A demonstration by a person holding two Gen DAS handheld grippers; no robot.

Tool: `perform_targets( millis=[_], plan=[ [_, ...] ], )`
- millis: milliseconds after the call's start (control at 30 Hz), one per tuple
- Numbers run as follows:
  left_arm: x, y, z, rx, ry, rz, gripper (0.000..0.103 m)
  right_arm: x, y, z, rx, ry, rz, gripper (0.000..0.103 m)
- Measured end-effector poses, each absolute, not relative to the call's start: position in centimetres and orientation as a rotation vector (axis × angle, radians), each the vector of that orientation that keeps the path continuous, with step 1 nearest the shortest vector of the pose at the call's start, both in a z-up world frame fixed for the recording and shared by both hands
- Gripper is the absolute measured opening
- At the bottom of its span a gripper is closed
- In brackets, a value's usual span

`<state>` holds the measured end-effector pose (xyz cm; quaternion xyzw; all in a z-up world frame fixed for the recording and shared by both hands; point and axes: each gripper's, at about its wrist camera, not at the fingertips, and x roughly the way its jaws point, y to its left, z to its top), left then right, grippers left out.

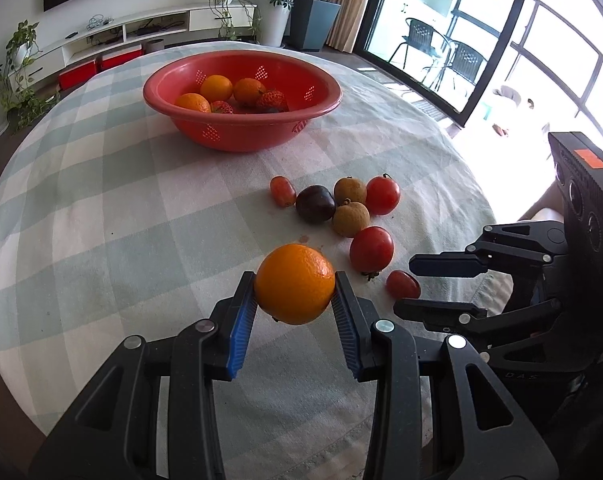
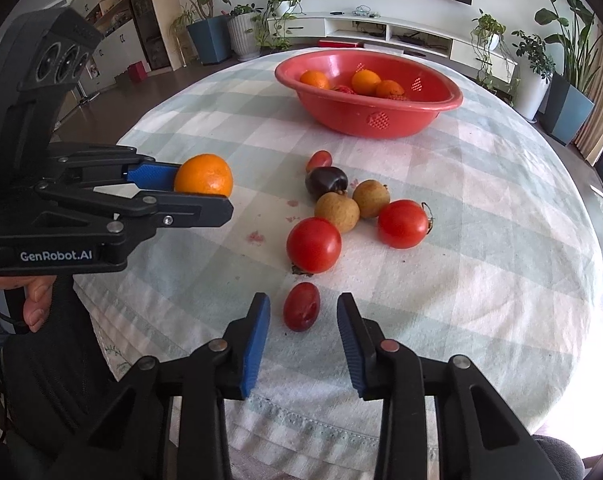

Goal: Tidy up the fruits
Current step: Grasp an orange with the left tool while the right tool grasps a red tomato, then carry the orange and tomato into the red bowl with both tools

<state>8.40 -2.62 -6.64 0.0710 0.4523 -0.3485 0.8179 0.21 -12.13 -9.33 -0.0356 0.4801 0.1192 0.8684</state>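
My left gripper (image 1: pixel 295 286) is shut on an orange (image 1: pixel 295 283) and holds it above the cloth; the orange also shows in the right wrist view (image 2: pixel 203 175). My right gripper (image 2: pixel 303 312) is open around a red grape (image 2: pixel 301 306) lying on the cloth, fingers apart from it. Beyond it lie two tomatoes (image 2: pixel 314 245), two longans (image 2: pixel 337 212), a dark plum (image 2: pixel 325 182) and another grape (image 2: pixel 318 159). A red bowl (image 1: pixel 221 136) at the far side holds oranges and strawberries.
The round table has a green-and-white checked cloth (image 1: pixel 101 200). The table edge curves close on the right. A TV cabinet, potted plants and glass doors stand beyond the table.
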Motion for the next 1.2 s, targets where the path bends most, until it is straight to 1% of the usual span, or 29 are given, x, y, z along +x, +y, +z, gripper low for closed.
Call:
perform_targets(
  millis=[33, 267, 433, 700, 933, 1200],
  plan=[
    [8.3, -2.5, -6.7, 0.146, 0.964, -0.739, 0.036, 0.2, -12.0, -9.5, -0.080, 1.011, 0.249, 0.034],
    [8.0, -1.8, -7.0, 0.122, 0.968, -0.732, 0.036, 0.6, -11.6, -9.8, -0.121, 1.019, 0.231, 0.029],
    [7.8, -1.9, -7.1, 0.121, 0.969, -0.730, 0.036, 0.5, -11.1, -9.7, -0.153, 1.022, 0.231, 0.022],
    [7.7, -1.9, -6.8, 0.118, 0.961, -0.731, 0.036, 0.4, -11.1, -9.2, -0.146, 1.014, 0.244, 0.021],
    [8.6, -1.3, -4.7, 0.118, 0.929, -0.726, 0.036, 0.6, -13.8, -6.2, -0.052, 0.960, 0.252, 0.021],
    [13.3, -3.1, 0.1, 0.196, 0.851, -0.713, 0.036, 4.7, -18.0, -0.6, -0.032, 0.851, 0.230, 0.021]
  ],
)
